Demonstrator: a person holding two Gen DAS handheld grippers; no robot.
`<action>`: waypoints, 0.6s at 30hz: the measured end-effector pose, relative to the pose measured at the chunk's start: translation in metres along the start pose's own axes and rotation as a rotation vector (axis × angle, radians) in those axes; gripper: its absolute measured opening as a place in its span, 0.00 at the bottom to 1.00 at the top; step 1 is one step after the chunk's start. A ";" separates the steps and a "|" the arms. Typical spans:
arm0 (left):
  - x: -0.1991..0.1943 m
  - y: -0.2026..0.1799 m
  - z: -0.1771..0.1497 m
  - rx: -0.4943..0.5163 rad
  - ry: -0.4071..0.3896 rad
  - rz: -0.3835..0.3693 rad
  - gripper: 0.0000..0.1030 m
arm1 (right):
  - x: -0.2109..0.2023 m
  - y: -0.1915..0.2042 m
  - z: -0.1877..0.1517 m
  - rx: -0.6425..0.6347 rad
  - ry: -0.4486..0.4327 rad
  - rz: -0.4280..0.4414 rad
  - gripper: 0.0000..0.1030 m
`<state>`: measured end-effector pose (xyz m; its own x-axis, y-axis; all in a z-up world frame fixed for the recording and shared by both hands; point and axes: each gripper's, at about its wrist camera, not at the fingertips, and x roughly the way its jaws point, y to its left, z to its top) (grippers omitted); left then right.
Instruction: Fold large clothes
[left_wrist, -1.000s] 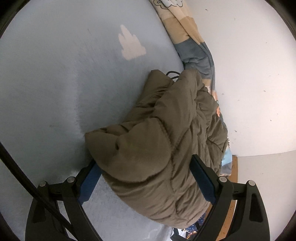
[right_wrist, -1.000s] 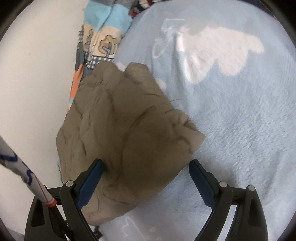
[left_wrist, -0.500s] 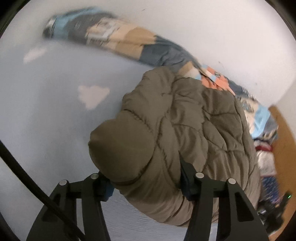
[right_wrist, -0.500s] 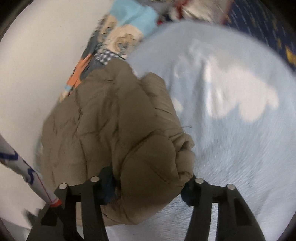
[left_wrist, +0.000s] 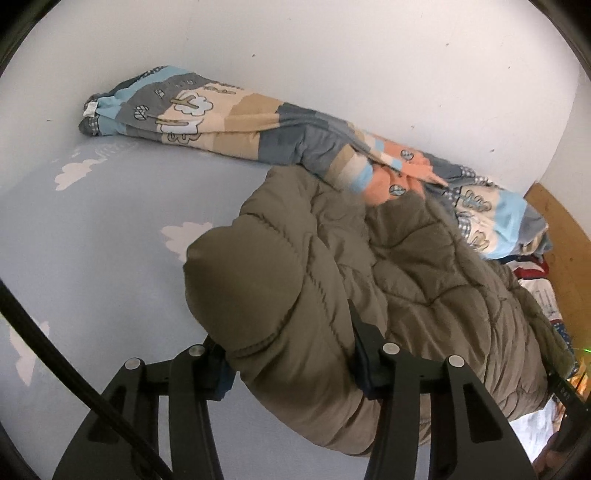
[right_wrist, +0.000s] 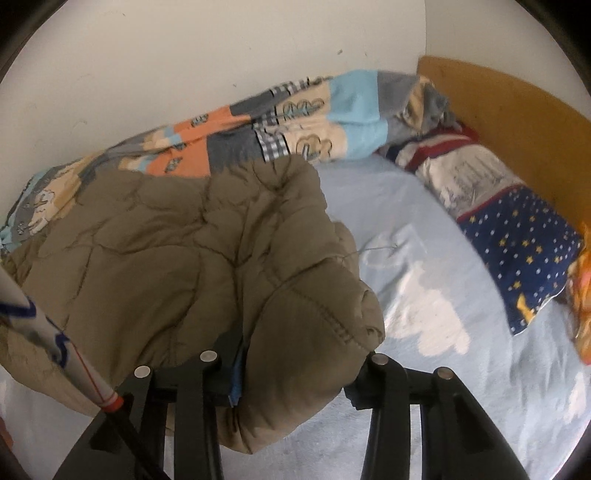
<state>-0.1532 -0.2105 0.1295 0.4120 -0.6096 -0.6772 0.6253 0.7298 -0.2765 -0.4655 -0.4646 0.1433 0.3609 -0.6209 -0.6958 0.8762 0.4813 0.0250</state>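
An olive-brown quilted puffer jacket (left_wrist: 406, 277) lies bunched on a light blue bed sheet (left_wrist: 92, 240) and is lifted at both near ends. My left gripper (left_wrist: 291, 356) pinches one thick rounded fold of the jacket; its jaws are still closing, with the padding bulging over the pads. In the right wrist view the jacket (right_wrist: 166, 240) sags to the left. My right gripper (right_wrist: 299, 369) squeezes another stitched corner fold, its jaws also closing. The fingertips of both grippers are buried in the fabric.
A patchwork quilt (left_wrist: 258, 125) lies rolled along the white wall behind the jacket. A star-patterned pillow (right_wrist: 517, 251) rests against a wooden headboard (right_wrist: 517, 110). The cloud-print sheet (right_wrist: 424, 240) stretches to the right. A striped cable (right_wrist: 37, 325) crosses the lower left.
Both grippers went from wide open around the jacket's edges to clamped on its folds. Both rose and rolled, lifting the jacket's ends; wall, quilt and headboard came into view.
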 end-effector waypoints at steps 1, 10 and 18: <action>-0.010 0.001 -0.002 -0.003 -0.003 -0.004 0.48 | -0.008 -0.002 0.000 -0.002 -0.009 0.007 0.43; -0.089 0.017 -0.045 -0.051 -0.003 -0.038 0.48 | -0.090 -0.020 -0.032 0.036 -0.017 0.100 0.43; -0.116 0.051 -0.115 -0.159 0.079 -0.035 0.49 | -0.127 -0.039 -0.106 0.088 0.051 0.135 0.43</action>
<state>-0.2455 -0.0664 0.1153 0.3345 -0.6140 -0.7149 0.5230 0.7521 -0.4011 -0.5796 -0.3390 0.1552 0.4629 -0.5209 -0.7172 0.8461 0.5008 0.1824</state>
